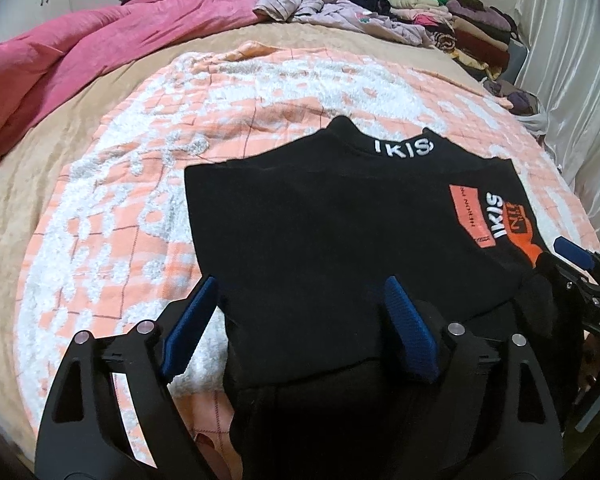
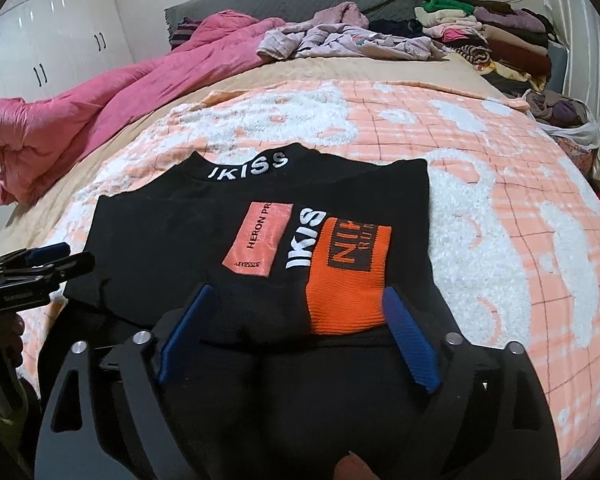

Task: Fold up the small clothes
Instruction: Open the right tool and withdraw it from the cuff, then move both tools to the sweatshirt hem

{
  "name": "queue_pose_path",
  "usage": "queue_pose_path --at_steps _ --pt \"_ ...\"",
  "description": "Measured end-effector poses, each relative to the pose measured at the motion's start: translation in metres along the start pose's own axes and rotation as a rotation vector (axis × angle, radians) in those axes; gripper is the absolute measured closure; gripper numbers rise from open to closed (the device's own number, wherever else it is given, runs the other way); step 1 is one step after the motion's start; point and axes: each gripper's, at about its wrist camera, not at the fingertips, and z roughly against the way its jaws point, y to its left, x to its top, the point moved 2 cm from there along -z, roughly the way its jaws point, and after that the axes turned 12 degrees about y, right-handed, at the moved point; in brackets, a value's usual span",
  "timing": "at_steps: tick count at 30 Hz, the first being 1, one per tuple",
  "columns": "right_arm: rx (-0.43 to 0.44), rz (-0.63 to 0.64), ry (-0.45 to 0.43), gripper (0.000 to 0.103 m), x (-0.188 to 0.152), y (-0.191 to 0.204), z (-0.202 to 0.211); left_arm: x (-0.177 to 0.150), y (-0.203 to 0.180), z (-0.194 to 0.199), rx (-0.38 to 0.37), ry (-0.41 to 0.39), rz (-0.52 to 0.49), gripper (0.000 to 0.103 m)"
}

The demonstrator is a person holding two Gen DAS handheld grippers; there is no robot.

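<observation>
A black top (image 1: 340, 220) with white collar lettering and orange patches (image 2: 340, 280) lies folded flat on an orange-and-white blanket (image 1: 140, 160). My left gripper (image 1: 300, 286) hovers over the top's near left edge, jaws wide open, with the black cloth lying loose between its blue pads (image 1: 188, 328). My right gripper (image 2: 298, 294) stands open over the near right part, beside the orange patch, and its pads (image 2: 412, 344) do not press the cloth. Each gripper shows at the edge of the other's view: the right gripper (image 1: 560, 264), the left gripper (image 2: 64, 258).
A pink duvet (image 2: 80, 120) is bunched at the far left of the bed. Loose lilac garments (image 1: 320, 4) and a stack of folded clothes (image 2: 500, 36) lie at the far end. A white curtain (image 1: 572, 60) hangs on the right, white wardrobe doors (image 2: 60, 40) on the left.
</observation>
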Motion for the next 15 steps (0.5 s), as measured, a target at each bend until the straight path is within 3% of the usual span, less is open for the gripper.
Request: queue_pose_path --at_steps 2,6,15 --pt "-0.003 -0.002 -0.005 0.014 0.000 0.000 0.002 0.000 0.000 0.005 0.002 -0.013 0.002 0.015" --pt "-0.003 -0.010 -0.017 0.013 -0.001 -0.001 0.009 -0.001 -0.001 0.016 -0.006 -0.033 0.000 0.010" --pt "0.001 0.000 -0.045 0.013 -0.003 0.006 0.025 -0.005 -0.002 0.032 -0.009 -0.066 0.003 0.010"
